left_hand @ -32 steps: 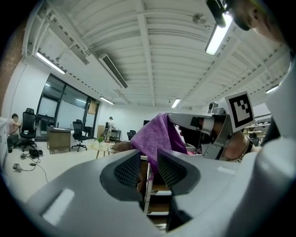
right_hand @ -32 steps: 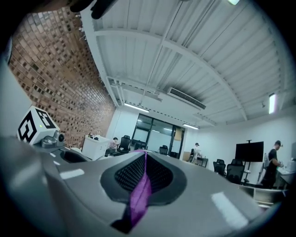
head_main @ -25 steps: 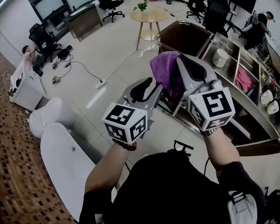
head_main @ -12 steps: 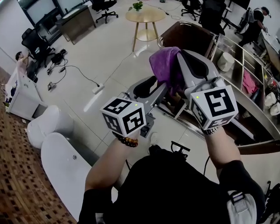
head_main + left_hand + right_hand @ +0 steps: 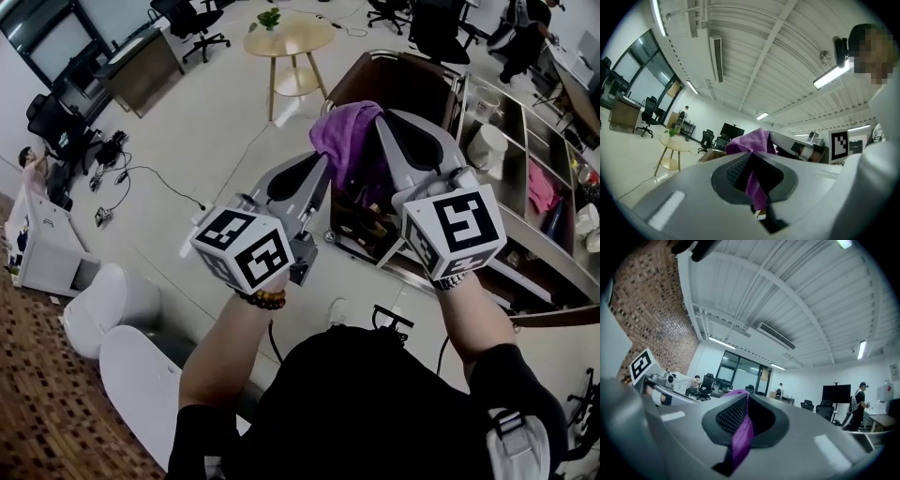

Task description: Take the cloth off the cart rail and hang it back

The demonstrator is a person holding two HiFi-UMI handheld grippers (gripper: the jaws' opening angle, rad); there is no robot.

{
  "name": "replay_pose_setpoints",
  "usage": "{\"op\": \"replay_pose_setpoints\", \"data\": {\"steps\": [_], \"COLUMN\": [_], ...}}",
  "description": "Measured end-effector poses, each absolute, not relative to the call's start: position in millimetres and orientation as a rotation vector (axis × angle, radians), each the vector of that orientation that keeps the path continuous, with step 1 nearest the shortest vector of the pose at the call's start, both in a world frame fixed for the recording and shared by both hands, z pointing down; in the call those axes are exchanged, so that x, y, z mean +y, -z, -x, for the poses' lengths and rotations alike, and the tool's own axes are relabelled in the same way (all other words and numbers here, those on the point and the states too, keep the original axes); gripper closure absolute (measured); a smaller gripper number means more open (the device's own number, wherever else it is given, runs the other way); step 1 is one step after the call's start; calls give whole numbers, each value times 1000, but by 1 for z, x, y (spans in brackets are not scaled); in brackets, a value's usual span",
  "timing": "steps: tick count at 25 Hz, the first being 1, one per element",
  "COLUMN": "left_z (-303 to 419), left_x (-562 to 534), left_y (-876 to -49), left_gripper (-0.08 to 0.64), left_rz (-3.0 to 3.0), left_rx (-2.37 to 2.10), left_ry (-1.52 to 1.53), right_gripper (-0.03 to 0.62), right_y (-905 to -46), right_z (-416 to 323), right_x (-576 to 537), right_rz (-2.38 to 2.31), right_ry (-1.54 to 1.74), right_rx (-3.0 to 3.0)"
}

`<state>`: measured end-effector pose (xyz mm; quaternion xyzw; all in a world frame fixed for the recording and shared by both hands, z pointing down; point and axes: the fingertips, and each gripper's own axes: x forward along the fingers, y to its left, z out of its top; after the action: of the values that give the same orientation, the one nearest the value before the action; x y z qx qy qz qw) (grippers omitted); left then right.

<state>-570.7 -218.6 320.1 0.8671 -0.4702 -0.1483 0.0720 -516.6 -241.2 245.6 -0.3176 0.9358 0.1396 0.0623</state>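
Observation:
A purple cloth (image 5: 345, 141) hangs in the air between both grippers, above the steel cart (image 5: 514, 122). My right gripper (image 5: 382, 122) is shut on the cloth's right edge; in the right gripper view a purple strip (image 5: 742, 439) runs through its closed jaws. My left gripper (image 5: 322, 167) has just been closing, and its jaws now pinch the cloth's left side. In the left gripper view the cloth (image 5: 751, 140) drapes down between the pads, with a small label at its lower end.
The cart holds a pink cloth (image 5: 543, 186) and a white tub (image 5: 487, 144); a brown bin (image 5: 394, 80) stands at its near end. A round wooden table (image 5: 286, 37) is behind. A white pod (image 5: 111, 302) sits at the lower left, with cables (image 5: 155, 173) on the floor.
The left gripper has risen toward the cloth and its jaws have shut on it. Both hands have shifted with the cloth, which now spans the two grippers.

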Motion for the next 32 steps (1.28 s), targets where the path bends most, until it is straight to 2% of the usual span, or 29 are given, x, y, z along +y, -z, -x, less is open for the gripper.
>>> {"op": "replay_pose_setpoints", "data": {"steps": [9, 24, 32], "left_z": [592, 599, 608], "left_x": [-303, -385, -435], "left_y": [-279, -213, -185], "left_gripper": [555, 555, 555], "left_rz": [-2668, -2749, -2802], "left_rx": [-1387, -1258, -1117], "left_ry": [415, 324, 276], "right_gripper": [580, 578, 574], "right_y": [-238, -228, -219], "right_z": [502, 488, 501], "right_x": [-314, -372, -408], "right_rz": [1106, 1382, 1525], "right_ry": [-404, -368, -338], "right_rx": [2787, 2744, 2735]}}
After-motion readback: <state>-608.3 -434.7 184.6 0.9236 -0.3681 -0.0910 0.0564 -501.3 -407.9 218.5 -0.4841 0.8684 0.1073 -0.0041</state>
